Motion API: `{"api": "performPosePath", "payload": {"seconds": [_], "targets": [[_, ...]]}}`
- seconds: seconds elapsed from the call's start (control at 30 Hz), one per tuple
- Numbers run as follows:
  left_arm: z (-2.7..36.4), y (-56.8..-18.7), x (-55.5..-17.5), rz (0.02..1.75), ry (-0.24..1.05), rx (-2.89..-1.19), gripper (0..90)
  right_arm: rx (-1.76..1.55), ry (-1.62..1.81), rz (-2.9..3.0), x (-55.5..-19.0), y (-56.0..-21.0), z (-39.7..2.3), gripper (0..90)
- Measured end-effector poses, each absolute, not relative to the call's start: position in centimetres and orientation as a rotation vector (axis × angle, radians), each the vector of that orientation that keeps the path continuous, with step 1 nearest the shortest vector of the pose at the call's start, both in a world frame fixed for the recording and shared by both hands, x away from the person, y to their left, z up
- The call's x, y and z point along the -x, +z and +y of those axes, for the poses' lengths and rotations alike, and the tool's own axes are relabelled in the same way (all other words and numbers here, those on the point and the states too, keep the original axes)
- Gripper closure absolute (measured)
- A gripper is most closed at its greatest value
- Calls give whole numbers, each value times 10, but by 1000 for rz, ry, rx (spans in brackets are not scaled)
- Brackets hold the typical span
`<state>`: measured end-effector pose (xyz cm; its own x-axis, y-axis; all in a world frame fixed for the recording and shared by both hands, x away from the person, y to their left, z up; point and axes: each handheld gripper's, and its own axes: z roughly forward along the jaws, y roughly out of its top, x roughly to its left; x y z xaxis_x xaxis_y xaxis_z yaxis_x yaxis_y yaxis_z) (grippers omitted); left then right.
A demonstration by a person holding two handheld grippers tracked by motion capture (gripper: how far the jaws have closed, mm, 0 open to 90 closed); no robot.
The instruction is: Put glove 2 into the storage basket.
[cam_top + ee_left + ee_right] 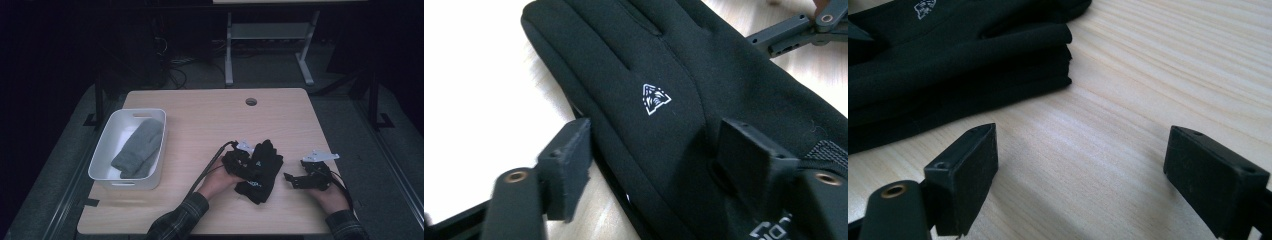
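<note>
The black gloves [260,172] lie stacked on the wooden table [210,125], well to the right of the white bin [105,145] that holds a grey sock [140,147]. Taking the gloves as the landmark: the left gripper [245,167] sits on their left edge, while the right gripper [300,179] rests just to their right, apart from the fabric.

In the left gripper view the two black jaws straddle the top glove [664,80] — one jaw off its edge over bare wood, the other resting on the cloth near the cuff — spread and not pinching. In the right gripper view the jaws stand wide over bare table, nothing between them, with the gloves [948,65] ahead and to one side.

The gloves' long axis runs from cuff, nearest the person, to fingertips farther away, tilted slightly. The left gripper crosses that axis, so it looks the better placed to close on the stack — the bin lies on its side too.
</note>
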<state>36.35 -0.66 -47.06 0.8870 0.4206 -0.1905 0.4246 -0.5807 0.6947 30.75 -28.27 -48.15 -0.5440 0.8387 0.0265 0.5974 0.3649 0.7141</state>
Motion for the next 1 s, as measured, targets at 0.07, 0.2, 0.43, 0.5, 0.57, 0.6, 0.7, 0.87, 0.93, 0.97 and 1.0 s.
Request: {"api": "performPosePath", "payload": {"seconds": [0.07,0.2,0.43,0.5,0.57,0.6,0.7,0.87,0.93,0.97,1.0], "targets": [[-6,-471,-363,606,5,-2248,414,-1258,981,2289,-307,-482,-283,140],[-5,-473,-364,586,36,-2236,639,-1259,982,2289,-307,-482,-283,140],[-4,-474,-366,593,-39,-2223,795,-1261,985,2286,-307,-482,-282,141],[-4,-474,-368,598,-64,-2223,803,-1261,985,2285,-307,-482,-282,141],[-1,-473,-372,616,-105,-2219,808,-1261,988,2283,-307,-482,-282,141],[0,-472,-372,617,-100,-2223,809,-1258,988,2284,-307,-482,-283,141],[3,-465,-373,616,-87,-2212,810,-1256,990,2283,-307,-482,-283,141],[14,-448,-376,615,-56,-2212,809,-1255,994,2281,-307,-482,-283,142],[18,-440,-377,619,-46,-2207,809,-1255,994,2281,-307,-482,-283,142],[21,-436,-377,617,-36,-2212,809,-1255,994,2281,-307,-483,-283,142],[24,-433,-378,612,-26,-2208,809,-1258,997,2279,-307,-483,-283,142]]}}
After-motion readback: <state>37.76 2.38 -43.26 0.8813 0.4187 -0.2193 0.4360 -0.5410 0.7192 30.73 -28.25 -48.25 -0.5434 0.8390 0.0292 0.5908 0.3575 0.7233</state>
